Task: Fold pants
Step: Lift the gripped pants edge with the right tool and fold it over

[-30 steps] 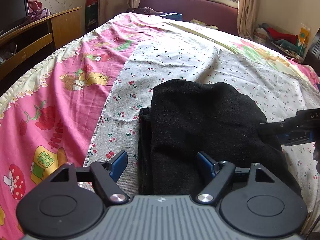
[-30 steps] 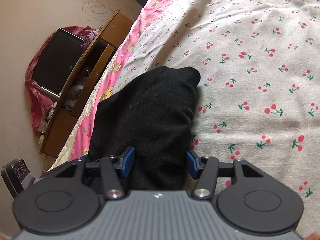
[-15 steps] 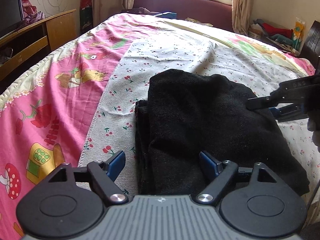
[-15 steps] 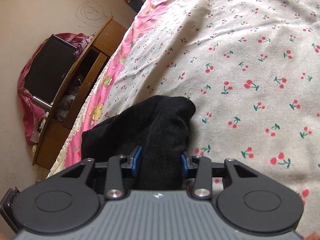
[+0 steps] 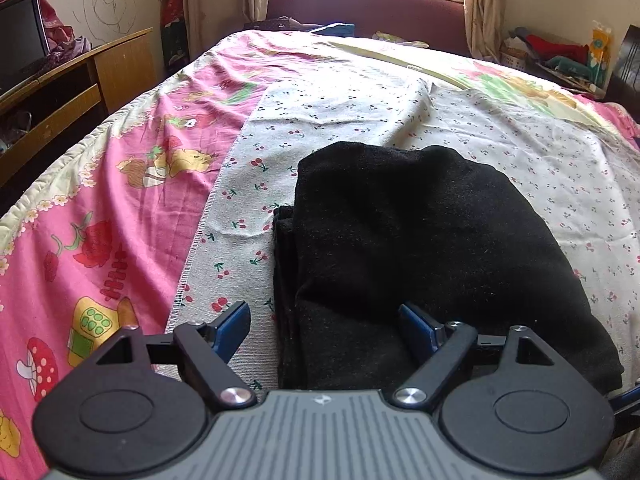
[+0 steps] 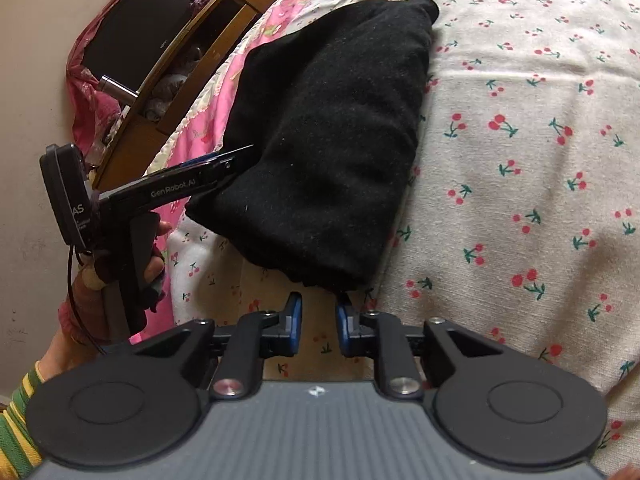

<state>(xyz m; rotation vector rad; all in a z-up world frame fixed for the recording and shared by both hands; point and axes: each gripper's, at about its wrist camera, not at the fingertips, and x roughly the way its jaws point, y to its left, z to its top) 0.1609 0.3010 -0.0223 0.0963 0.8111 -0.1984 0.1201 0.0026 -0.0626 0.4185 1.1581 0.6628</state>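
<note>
The black pants lie folded into a thick stack on the cherry-print sheet; they also show in the right wrist view. My left gripper is open, its blue fingers wide apart over the near left edge of the stack, holding nothing. It appears side-on in the right wrist view at the stack's left edge. My right gripper has its jaws narrowly apart and empty, just short of the stack's near end.
The cherry-print sheet lies over a pink cartoon bedspread. A wooden desk with a dark screen stands left of the bed. A window, curtains and cluttered shelves are at the far side.
My right gripper let go of the pants and drew back, so the stack's end now lies on the bed in front of it. The left gripper stays open by the stack.
</note>
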